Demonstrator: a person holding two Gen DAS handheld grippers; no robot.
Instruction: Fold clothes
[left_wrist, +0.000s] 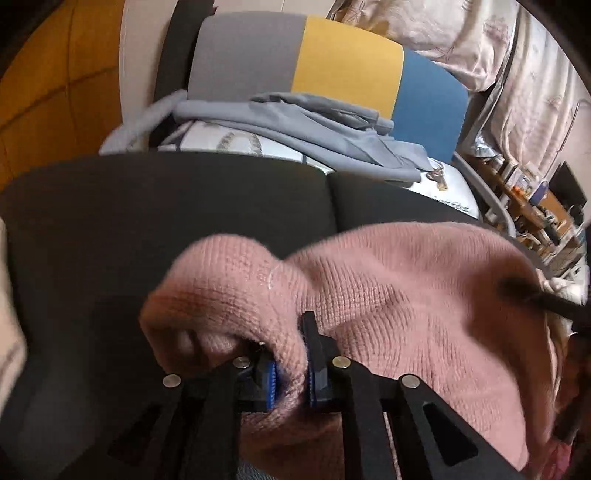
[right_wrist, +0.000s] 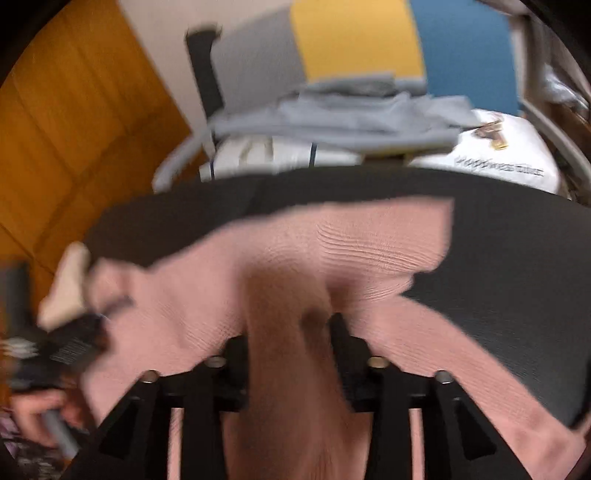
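A pink knit sweater (left_wrist: 406, 295) lies rumpled on a dark grey padded surface (left_wrist: 147, 221). In the left wrist view my left gripper (left_wrist: 291, 373) pinches a raised fold of the sweater between its blue pads, near the garment's left end. The right wrist view is blurred. There the pink sweater (right_wrist: 369, 240) spreads over the dark surface (right_wrist: 498, 277), and a thick fold of it runs between the wide-apart fingers of my right gripper (right_wrist: 288, 343), which stands open. The left gripper (right_wrist: 70, 336) and the hand holding it show at that view's left edge.
Behind the dark surface a grey garment (left_wrist: 314, 125) lies on white printed cloth (left_wrist: 229, 140). A grey, yellow and blue panel (left_wrist: 347, 62) stands behind that. Orange wooden floor (left_wrist: 55, 92) is on the left, pale bedding (left_wrist: 480, 48) and a cluttered shelf (left_wrist: 535, 206) on the right.
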